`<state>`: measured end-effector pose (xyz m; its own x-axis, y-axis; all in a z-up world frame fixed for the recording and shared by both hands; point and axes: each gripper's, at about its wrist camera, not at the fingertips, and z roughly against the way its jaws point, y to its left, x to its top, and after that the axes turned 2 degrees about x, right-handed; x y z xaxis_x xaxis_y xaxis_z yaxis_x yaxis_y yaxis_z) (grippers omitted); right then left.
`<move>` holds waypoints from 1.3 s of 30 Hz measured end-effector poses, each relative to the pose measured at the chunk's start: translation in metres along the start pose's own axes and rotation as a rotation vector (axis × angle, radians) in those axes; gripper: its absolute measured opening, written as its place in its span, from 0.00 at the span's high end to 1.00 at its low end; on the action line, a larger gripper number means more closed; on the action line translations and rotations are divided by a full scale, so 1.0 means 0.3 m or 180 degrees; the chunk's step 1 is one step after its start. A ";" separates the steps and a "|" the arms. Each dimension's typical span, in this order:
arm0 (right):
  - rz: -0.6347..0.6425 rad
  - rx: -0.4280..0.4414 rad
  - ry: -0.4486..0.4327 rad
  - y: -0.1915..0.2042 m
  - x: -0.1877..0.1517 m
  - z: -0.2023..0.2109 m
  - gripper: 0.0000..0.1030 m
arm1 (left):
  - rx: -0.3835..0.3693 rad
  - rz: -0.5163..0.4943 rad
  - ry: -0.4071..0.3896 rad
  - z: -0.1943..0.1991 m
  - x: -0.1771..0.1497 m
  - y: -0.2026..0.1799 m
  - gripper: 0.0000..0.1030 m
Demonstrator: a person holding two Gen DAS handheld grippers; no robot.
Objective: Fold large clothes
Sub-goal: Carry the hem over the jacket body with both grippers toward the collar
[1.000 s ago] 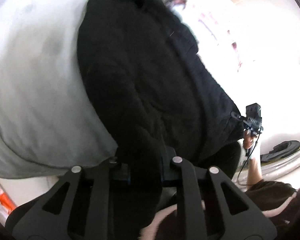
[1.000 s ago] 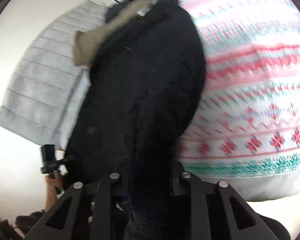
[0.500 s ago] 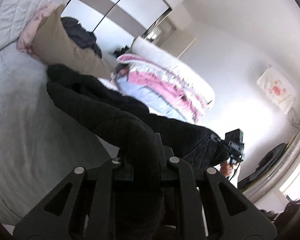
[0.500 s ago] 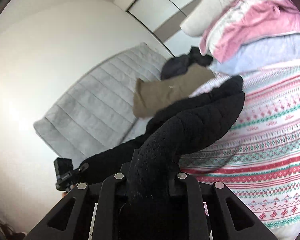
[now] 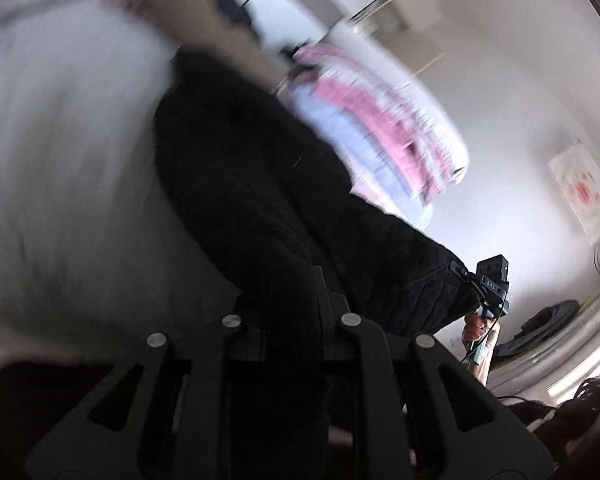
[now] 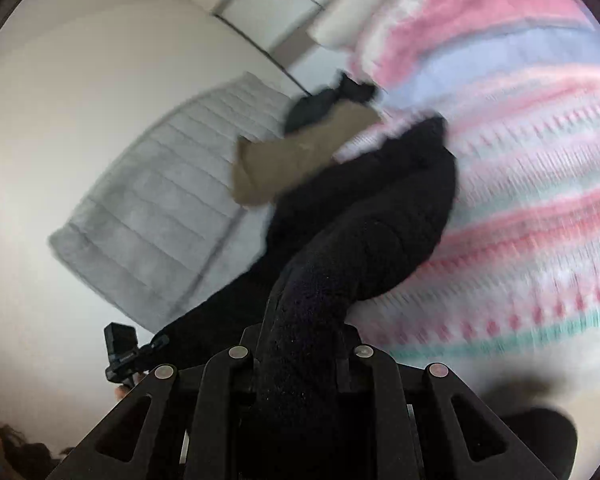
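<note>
My left gripper [image 5: 288,300] is closed on a thick bunch of the black coat [image 5: 260,184], and my right gripper [image 6: 304,336] is closed on another bunch of it, so the coat hangs between both tongs and stretches away in front of them, w/ its far part resting over the bed. From the left tongs, the grey bedcover [image 5: 60,160] lies to the left of the coat and the pink-white folded blanket [image 5: 380,120] is ahead to the right. From the right tongs, the patterned knit blanket [image 6: 532,208] is to the right, the brown cushion [image 6: 292,168] is ahead, and the grey quilted headboard [image 6: 172,208] is to the left. Both views are blurred, so fine details I cannot tell. I judge the coat is heavy and bulky, soft, padded, not slippery and not fragile; it sags where I do not support it. I think the best hold is at the edge or hem, approx. at two corners well apart, w/ a deep bite bc a thin pinch may slide off the thick fabric.
</note>
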<state>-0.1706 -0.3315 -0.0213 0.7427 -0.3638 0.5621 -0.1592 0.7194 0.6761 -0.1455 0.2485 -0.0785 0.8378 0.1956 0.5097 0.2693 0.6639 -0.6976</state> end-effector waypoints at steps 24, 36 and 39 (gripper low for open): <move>0.0195 0.0027 0.0453 -0.057 -0.217 -0.087 0.78 | 0.0407 -0.0629 0.0496 -0.025 -0.157 -0.103 0.89; 0.0847 0.0387 0.0116 0.248 -0.252 0.101 0.79 | -0.0279 -0.0444 -0.0174 0.234 -0.189 -0.192 0.90; 0.0922 0.0355 -0.0093 0.306 -0.244 0.195 0.79 | -0.0393 -0.0563 -0.0355 0.318 -0.184 -0.246 0.90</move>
<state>-0.2777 -0.2734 0.0274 0.6372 -0.1714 0.7514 -0.4331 0.7268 0.5331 -0.2570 0.2577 -0.0072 0.7167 0.1671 0.6771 0.4690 0.6031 -0.6452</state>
